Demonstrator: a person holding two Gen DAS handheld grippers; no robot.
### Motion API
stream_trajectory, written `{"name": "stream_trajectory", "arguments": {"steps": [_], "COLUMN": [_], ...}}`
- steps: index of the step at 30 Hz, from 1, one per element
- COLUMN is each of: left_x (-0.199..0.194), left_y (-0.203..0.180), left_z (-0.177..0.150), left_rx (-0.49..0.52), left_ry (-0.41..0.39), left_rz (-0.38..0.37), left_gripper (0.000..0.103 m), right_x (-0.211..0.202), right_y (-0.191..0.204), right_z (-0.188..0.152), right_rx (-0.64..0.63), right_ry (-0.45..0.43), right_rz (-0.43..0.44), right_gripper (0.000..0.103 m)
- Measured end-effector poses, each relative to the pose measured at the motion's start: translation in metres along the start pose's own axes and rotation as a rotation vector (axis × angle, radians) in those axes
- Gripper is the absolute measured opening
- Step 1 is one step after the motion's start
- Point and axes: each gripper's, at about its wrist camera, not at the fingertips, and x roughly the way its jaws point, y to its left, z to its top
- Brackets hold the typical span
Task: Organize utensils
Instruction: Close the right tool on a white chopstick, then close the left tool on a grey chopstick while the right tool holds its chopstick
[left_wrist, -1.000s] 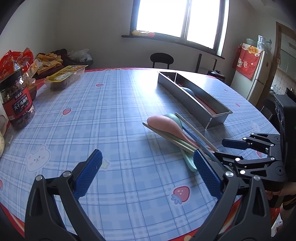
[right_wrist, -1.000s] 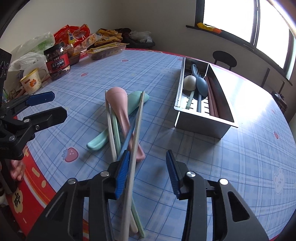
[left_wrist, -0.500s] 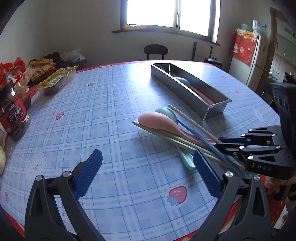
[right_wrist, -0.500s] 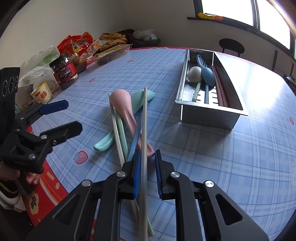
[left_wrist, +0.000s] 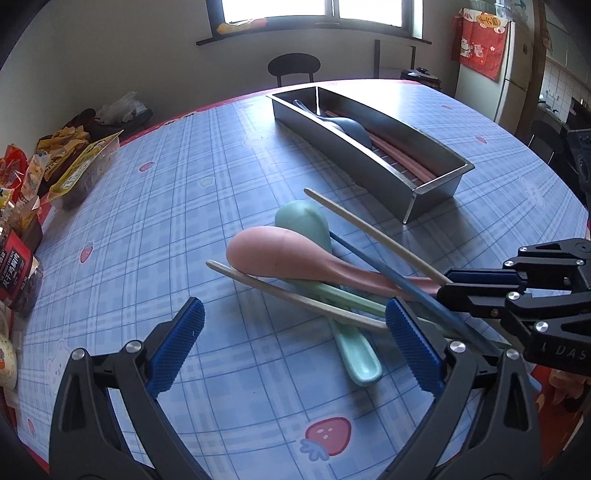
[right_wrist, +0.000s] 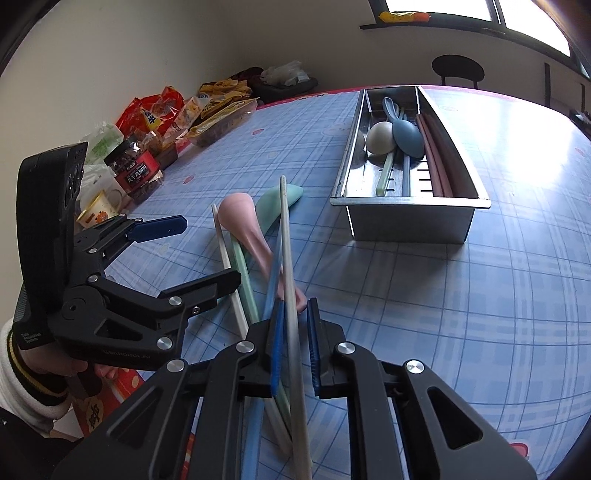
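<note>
right gripper pinched a beige chopstick near the table's front edge; left gripper hung spread wide over the pink spoon.

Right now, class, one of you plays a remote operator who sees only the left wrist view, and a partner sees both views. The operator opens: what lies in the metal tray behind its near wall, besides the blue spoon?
Observer: A white spoon lies right beside the blue spoon in the tray. The wall hides it from you.
Operator: Anything else in there?
Observer: A pale green stick runs out from under the white spoon toward the tray's near end.
Operator: What is the right gripper on?
Observer: The pale chopstick runs between the pads of the right gripper, and the blue chopstick lies close along one pad.
</note>
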Motion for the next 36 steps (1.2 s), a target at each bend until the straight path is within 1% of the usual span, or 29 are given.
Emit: {"name": "stream_trajectory", "arguments": {"steps": [5,12,15,16,17,19,22,24,25,26,29,32,36], "left_x": [0.002,-0.002,-0.005,-0.005,-0.004,-0.001,0.002,0.003,0.003,0.004,0.003,0.003,0.0], "left_y": [-0.012,-0.006,-0.002,-0.001,0.001,0.003,0.004,0.006,0.007,0.008,0.013,0.021,0.029], "left_z": [0.002,-0.003,-0.006,-0.006,-0.007,-0.008,-0.01,-0.009,-0.009,-0.009,-0.009,-0.01,-0.015], "left_rx": [0.046,0.058,0.068,0.063,0.057,0.047,0.036,0.019,0.01,0.011,0.011,0.011,0.015], "left_ry": [-0.001,0.021,0.027,0.031,0.043,0.072,0.081,0.088,0.088,0.085,0.078,0.073,0.067], "left_rz": [0.031,0.02,0.003,-0.012,-0.028,-0.048,-0.066,-0.092,-0.105,-0.101,-0.104,-0.119,-0.106], "left_gripper": [0.098,0.098,0.096,0.09,0.076,0.065,0.064,0.059,0.055,0.046,0.028,0.022,0.022], "right_x": [0.0,0.0,0.001,0.001,0.001,0.001,0.001,0.0,-0.001,-0.001,-0.001,-0.001,-0.001], "right_y": [0.0,0.002,0.003,0.004,0.005,0.005,0.005,0.004,0.004,0.003,0.003,0.002,0.003], "right_z": [0.0,0.0,0.0,-0.001,0.0,0.0,0.0,-0.001,-0.001,-0.001,-0.001,-0.001,-0.001], "right_rx": [-0.001,-0.005,-0.012,-0.014,-0.016,-0.016,-0.015,-0.014,-0.013,-0.013,-0.015,-0.015,-0.016], "right_ry": [-0.001,0.002,0.003,0.002,0.001,-0.003,-0.007,-0.008,-0.008,-0.008,-0.008,-0.008,-0.006], "right_rz": [-0.003,-0.012,-0.017,-0.018,-0.019,-0.02,-0.019,-0.017,-0.016,-0.016,-0.019,-0.019,-0.021], "right_gripper": [0.012,0.012,0.012,0.012,0.012,0.012,0.012,0.012,0.012,0.012,0.012,0.012,0.012]}}
